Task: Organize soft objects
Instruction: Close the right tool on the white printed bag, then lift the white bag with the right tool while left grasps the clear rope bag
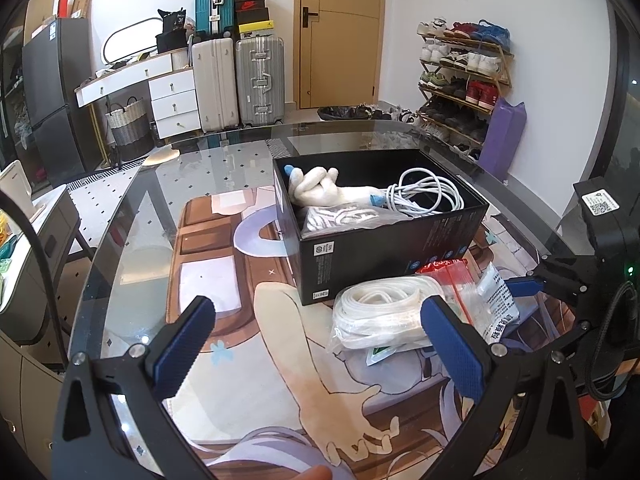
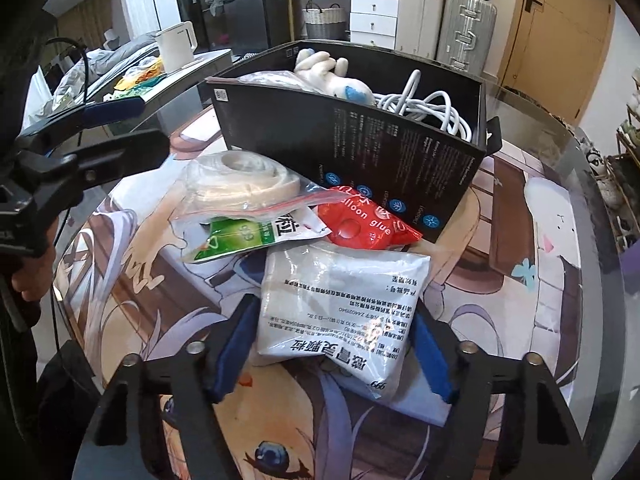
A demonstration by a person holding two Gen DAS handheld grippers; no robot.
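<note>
The white pouch [image 2: 340, 312] lies low in the middle of the right wrist view, on the worktop [image 2: 520, 240], its near end between the pads of the right tool [image 2: 332, 354], which stand narrow beside it; whether they already pinch it cannot be told. Upper centre, the black box [image 2: 360, 148] already holds three things: one plush toy [image 2: 328, 70], one coiled white cable [image 2: 424, 108] and one clear-wrapped item [image 1: 340, 216]. Four soft packs remain outside: the white pouch, one red pack [image 2: 368, 220], one green sachet [image 2: 236, 236] and one bagged tape roll [image 2: 240, 184]. The left tool [image 1: 316, 346] hangs wide and empty.
</note>
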